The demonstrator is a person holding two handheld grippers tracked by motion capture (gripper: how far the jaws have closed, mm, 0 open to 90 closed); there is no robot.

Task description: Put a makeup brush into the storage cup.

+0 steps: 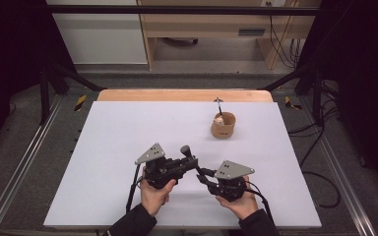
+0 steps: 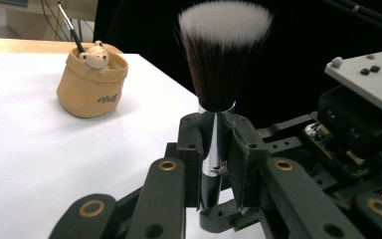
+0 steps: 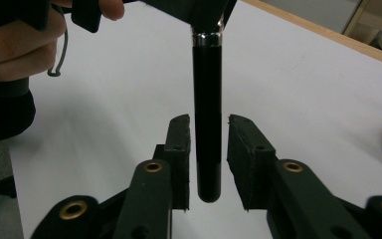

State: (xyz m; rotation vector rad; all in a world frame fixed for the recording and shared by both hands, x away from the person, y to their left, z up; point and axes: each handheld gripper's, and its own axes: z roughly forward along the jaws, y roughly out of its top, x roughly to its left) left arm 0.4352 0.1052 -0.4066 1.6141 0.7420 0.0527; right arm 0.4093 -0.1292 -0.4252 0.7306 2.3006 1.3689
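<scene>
Standing bristles-up, the makeup brush (image 2: 218, 94) is pinched at its silver ferrule by the left gripper (image 2: 214, 149), low over the white bench (image 1: 128, 132) near the person's edge. Its black handle (image 3: 207, 124) hangs down between the right gripper's (image 3: 208, 164) jaws — spread, one on each side, not yet pressing. That looks like a handover, freeing the brush for the tan holder (image 1: 223, 125) farther back — a thin brush already leans in it.

Glossy black brush handle (image 3: 208, 124), metal ferrule (image 2: 214, 144)

White table (image 1: 128, 147) bearing tan pot (image 1: 223, 126)
</scene>
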